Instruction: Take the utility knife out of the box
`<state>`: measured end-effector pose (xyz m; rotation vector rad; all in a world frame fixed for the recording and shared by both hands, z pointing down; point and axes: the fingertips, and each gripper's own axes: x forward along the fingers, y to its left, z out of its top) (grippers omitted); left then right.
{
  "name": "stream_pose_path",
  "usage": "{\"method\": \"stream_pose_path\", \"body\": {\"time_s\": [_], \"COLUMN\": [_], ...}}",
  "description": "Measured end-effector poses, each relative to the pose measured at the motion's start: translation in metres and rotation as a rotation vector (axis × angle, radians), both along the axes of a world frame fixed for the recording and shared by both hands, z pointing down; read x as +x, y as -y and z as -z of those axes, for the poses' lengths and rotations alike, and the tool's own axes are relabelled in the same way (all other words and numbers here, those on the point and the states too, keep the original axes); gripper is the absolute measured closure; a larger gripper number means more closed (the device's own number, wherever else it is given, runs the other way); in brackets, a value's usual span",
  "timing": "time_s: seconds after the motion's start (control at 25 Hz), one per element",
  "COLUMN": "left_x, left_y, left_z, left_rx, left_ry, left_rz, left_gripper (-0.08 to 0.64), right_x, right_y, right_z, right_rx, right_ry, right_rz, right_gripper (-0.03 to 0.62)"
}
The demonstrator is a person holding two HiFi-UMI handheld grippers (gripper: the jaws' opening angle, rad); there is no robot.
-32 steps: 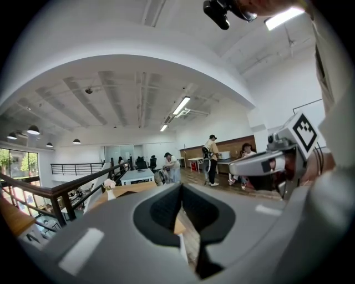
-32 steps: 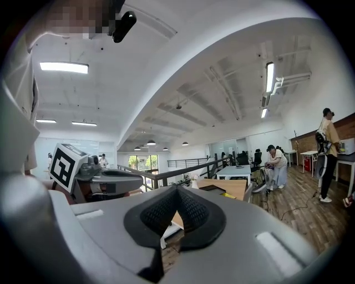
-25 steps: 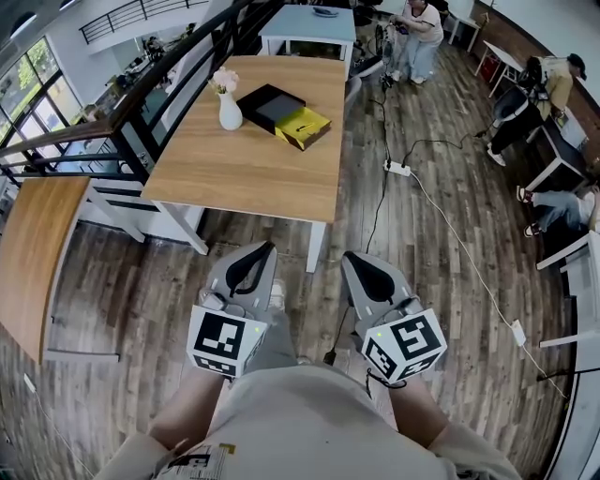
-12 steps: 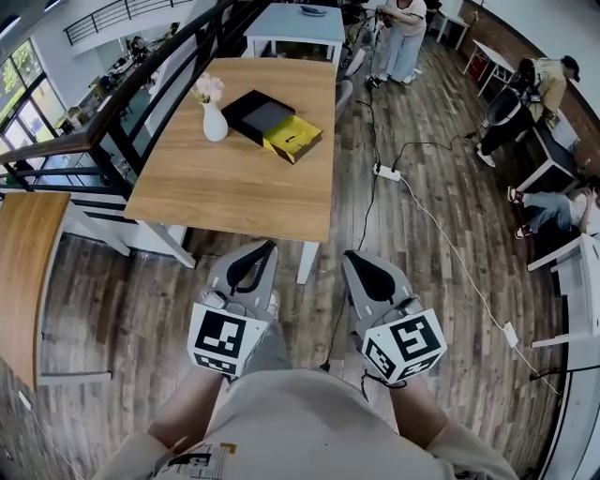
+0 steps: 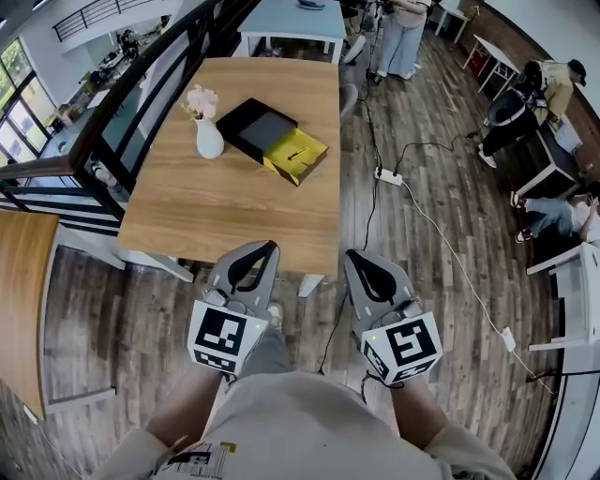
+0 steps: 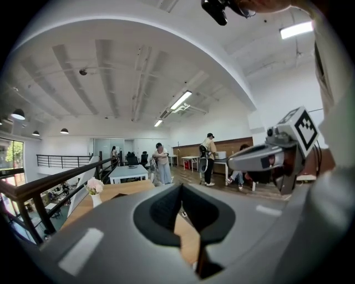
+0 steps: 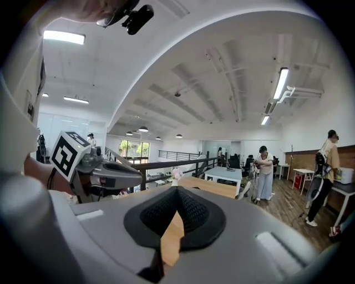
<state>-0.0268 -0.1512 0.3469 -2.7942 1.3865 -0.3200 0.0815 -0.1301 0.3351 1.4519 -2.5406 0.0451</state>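
Observation:
A black box (image 5: 253, 127) with a yellow part (image 5: 300, 155) at its near end lies on the wooden table (image 5: 234, 211), right of a white vase (image 5: 208, 139) with pink flowers. A small dark thing rests on the yellow part, too small to tell what it is. My left gripper (image 5: 269, 247) and right gripper (image 5: 353, 254) are held side by side at the table's near edge, well short of the box. Both are shut with nothing in them. In the left gripper view the jaws (image 6: 181, 187) meet before the table (image 6: 122, 189). The right gripper view's jaws (image 7: 176, 189) also meet.
A black railing (image 5: 141, 89) runs along the table's left side, with a second wooden table (image 5: 19, 300) beyond it. A power strip (image 5: 386, 175) and its cable lie on the floor to the right. People stand at the back and right, near a grey-blue table (image 5: 291, 19).
The table and box have drawn nearer and lower in the head view. Both grippers, held side by side and shut, now reach the table's near edge.

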Motion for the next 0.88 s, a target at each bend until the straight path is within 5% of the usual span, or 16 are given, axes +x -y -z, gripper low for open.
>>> {"method": "stream_pose_path", "body": {"time_s": [0.52,0.88], "left_x": [-0.052,-0.062], "left_y": [0.166,0.229], "left_z": [-0.001,-0.011], "left_rx": [-0.004,-0.019], "left_ry": [0.024,0.007], "left_rz": [-0.039,-0.076], "left_gripper": [0.558,0.558], "right_x": [-0.047,-0.062], "right_y": [0.167,0.234], "right_z": [-0.014,-0.019], "right_rx": [-0.035,-0.039], "right_ry": [-0.064,-0.102], "right_rz": [-0.042,-0.057], "right_gripper": [0.591,0.592]}}
